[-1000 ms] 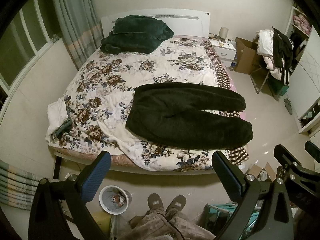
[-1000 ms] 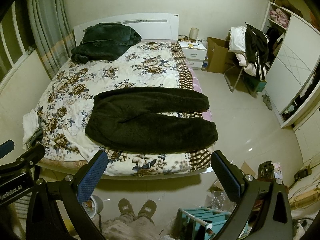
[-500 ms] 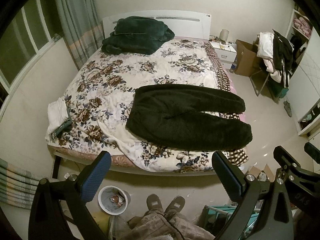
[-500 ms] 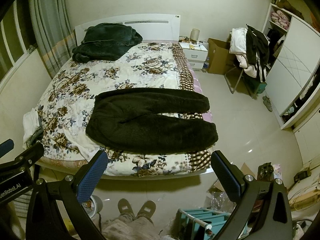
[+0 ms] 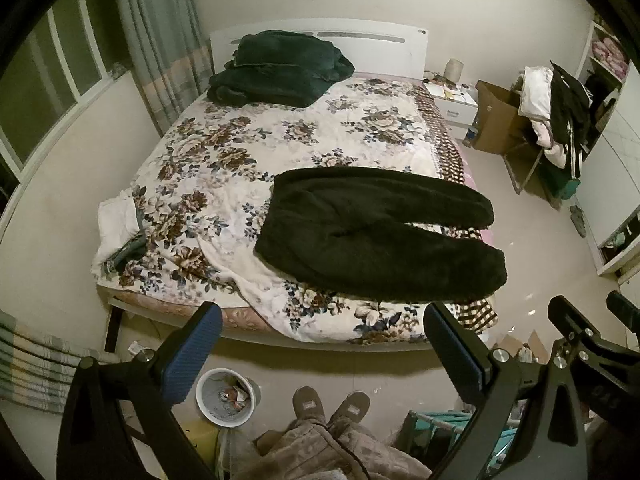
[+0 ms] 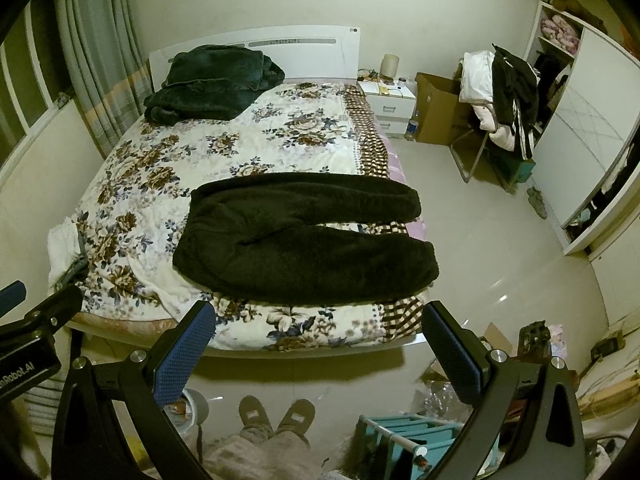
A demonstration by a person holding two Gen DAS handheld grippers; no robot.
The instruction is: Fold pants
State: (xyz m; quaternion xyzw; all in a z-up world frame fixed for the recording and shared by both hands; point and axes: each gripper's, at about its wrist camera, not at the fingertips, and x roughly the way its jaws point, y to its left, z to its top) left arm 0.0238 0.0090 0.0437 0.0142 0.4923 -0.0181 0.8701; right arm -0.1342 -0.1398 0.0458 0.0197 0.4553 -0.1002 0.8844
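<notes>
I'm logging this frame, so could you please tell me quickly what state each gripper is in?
Left gripper: open, holding nothing, short of the pants.
Right gripper: open, holding nothing.

One pants point(image 5: 372, 232), two claws, two slippers point(image 5: 328, 406).

Both wrist cameras are looking down and forward from standing height at the foot of the bed point(image 5: 224, 168), well back from it, each peering out between its own spread fingers. The left view is sitting further left, catching the right hand-held gripper point(image 5: 592, 320) at its right edge, while the right view is catching the left hand-held gripper point(image 6: 24, 308) at its left edge. Both are sharing the bed, the pants point(image 6: 304, 236), the slippers point(image 6: 276, 412) and the wardrobe point(image 6: 592, 128) side.
</notes>
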